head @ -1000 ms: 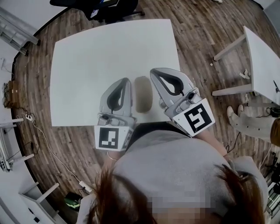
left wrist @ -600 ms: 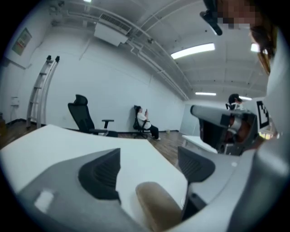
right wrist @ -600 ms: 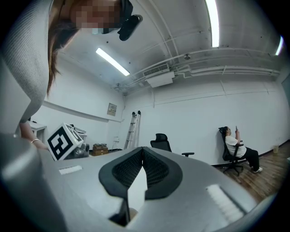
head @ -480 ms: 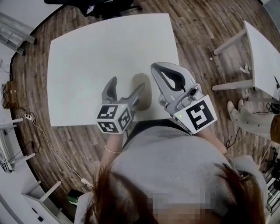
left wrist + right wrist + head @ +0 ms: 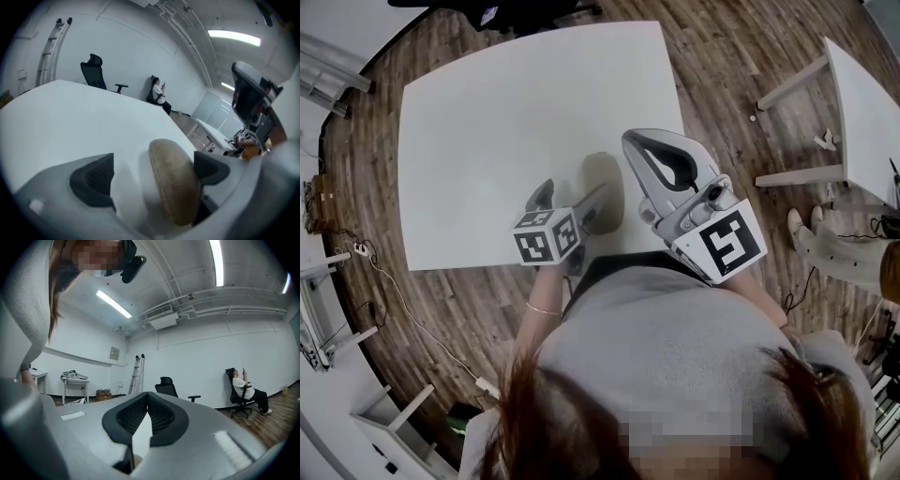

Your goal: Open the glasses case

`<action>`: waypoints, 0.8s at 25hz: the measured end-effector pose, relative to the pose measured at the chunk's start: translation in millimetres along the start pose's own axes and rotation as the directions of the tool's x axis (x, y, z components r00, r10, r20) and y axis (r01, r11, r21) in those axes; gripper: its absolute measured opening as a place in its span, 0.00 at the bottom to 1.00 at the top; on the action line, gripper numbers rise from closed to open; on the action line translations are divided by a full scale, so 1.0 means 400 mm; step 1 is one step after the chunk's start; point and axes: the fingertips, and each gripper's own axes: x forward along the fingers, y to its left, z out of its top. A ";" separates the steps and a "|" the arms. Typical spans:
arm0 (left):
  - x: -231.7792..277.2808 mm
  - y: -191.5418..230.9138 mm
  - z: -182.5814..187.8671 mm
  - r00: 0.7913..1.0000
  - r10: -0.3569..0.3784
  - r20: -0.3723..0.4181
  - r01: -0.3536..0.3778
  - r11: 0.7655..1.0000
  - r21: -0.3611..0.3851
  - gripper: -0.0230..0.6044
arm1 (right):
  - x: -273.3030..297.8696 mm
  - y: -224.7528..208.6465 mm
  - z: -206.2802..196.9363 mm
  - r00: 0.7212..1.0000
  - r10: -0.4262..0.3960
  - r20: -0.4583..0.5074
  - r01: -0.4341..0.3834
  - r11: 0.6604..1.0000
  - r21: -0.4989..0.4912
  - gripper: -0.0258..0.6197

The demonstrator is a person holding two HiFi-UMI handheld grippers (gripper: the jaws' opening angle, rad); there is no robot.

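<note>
Case (image 5: pixel 603 192): tan, oval, lid shut, flat on the white bench (image 5: pixel 506 112), whose near edge runs just behind the case on the person's side
Long axis: runs away from the person, in line with the way the left hand-held gripper points, so its jaws face the case's two long flanks
Left hand-held gripper (image 5: pixel 569 199): released, jaws wide and just been opening; tilted down over the case's near end, which sits between the pads
Fit in the jaws: in the left gripper view the case (image 5: pixel 173 185) lies off-centre, close against that view's right-hand pad, with bare bench between the case and the other pad; whether the near pad touches the case cannot be told
Right hand-held gripper (image 5: pixel 639 148): clenched on nothing, pads (image 5: pixel 131 420) meeting; held above and just right of the case, pointing out at the room, not down at it
Nearer hand: the left, astride the case; the right is beside the case but higher
Step judged: steadying the case; lid not yet lifted
Next move calls for: probably closing the left jaws across the case's width, centred first so both pads meet the flanks evenly
Risk: a lopsided squeeze may slide or swivel the case on the smooth bench
</note>
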 end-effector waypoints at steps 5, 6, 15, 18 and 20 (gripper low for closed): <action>0.030 -0.022 -0.011 0.998 -0.019 -0.052 0.021 0.999 0.028 0.90 | 0.006 -0.005 -0.001 1.000 -0.009 0.007 0.009 1.000 0.016 0.05; 0.038 -0.032 -0.010 0.998 -0.029 -0.060 0.032 0.999 0.043 0.91 | 0.008 -0.005 -0.002 1.000 -0.011 0.008 0.011 1.000 0.018 0.05; 0.129 -0.161 -0.021 0.986 -0.096 -0.137 0.118 0.980 0.162 0.96 | -0.002 -0.018 0.007 0.999 -0.033 0.023 0.033 0.999 0.021 0.05; 0.146 -0.176 -0.026 0.981 -0.092 -0.172 0.121 0.978 0.169 0.96 | -0.004 -0.021 0.010 0.999 -0.041 0.027 0.041 0.999 0.020 0.05; 0.155 -0.181 -0.029 0.979 -0.079 -0.185 0.112 0.978 0.176 0.96 | -0.008 -0.025 0.012 0.998 -0.047 0.030 0.047 0.999 0.021 0.05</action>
